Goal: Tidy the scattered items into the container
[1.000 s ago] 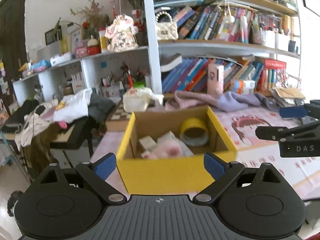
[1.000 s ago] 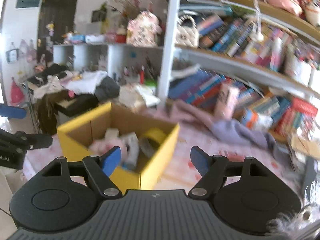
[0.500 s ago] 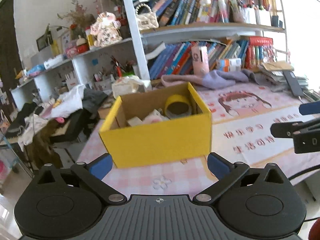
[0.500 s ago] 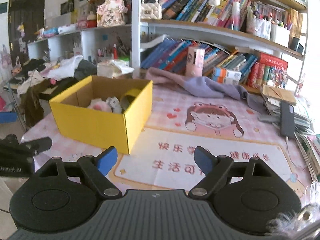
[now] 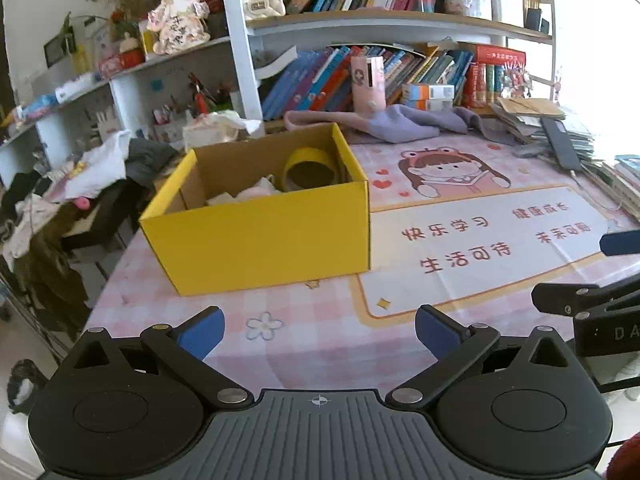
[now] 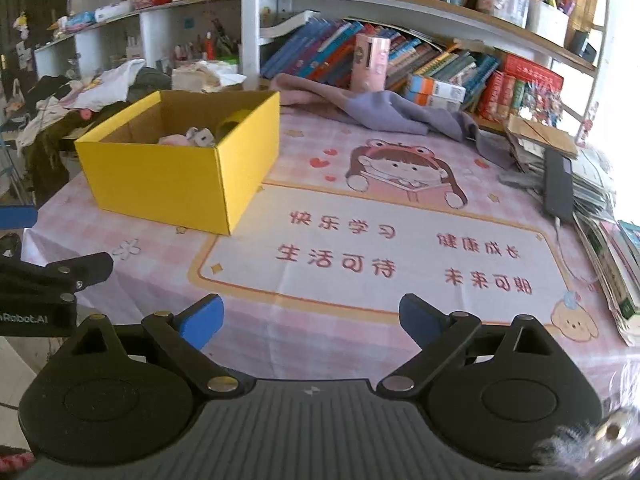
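Yellow cardboard box [image 5: 260, 236], one only, sits on my tabletop [image 5: 320, 344] ahead of the left gripper [image 5: 319, 330], fingers spread and empty; one yellow tape roll [image 5: 310, 166] lies inside it. From the right wrist, the right gripper [image 6: 311, 318] gapes empty too; one purple cloth [image 6: 384, 114] lies behind the box, right.

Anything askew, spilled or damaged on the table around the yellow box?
Nothing spilled or damaged. The yellow box stands upright, items inside. Only a purple cloth lies crumpled by the books. Both grippers are open and empty.
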`<state>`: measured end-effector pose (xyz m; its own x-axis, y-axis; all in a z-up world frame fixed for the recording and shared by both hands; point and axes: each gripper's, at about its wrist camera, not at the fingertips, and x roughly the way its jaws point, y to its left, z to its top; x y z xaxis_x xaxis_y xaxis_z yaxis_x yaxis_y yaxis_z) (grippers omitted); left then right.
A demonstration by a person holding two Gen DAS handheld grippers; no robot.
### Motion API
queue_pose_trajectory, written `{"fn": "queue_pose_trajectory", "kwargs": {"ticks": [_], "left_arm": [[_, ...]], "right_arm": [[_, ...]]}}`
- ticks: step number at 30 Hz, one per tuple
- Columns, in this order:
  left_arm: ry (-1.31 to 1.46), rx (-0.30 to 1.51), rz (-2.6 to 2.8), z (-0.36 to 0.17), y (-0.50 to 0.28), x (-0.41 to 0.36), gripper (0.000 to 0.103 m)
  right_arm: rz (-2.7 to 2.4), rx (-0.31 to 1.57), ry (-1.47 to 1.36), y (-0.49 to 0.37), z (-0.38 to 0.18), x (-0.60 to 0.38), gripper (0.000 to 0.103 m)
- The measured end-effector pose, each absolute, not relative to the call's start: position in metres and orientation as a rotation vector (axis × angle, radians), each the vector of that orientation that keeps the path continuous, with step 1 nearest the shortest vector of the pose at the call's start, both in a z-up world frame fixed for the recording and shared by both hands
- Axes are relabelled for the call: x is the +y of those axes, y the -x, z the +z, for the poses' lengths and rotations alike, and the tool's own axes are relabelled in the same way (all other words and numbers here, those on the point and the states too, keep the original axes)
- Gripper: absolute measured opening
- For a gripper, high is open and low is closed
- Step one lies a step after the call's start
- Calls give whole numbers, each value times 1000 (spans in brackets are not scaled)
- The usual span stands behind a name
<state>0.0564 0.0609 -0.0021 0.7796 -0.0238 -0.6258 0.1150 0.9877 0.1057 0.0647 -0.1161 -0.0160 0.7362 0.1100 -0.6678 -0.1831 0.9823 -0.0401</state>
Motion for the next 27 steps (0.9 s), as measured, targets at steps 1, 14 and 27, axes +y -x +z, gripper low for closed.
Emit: {"fn": "queue_pose_trajectory", "kwargs": {"ticks": [1, 14, 27], "left_arm": [[-135, 678, -76, -3, -56, 61, 103], [-94, 757, -94, -10, -56, 57, 103], [-72, 767, -107, -9, -55, 61, 103]], "right_arm": [[153, 730, 102, -63, -17, -118, 97], [102, 751, 77, -49, -20, -131, 100], [110, 742, 81, -48, -17, -128, 101]]}}
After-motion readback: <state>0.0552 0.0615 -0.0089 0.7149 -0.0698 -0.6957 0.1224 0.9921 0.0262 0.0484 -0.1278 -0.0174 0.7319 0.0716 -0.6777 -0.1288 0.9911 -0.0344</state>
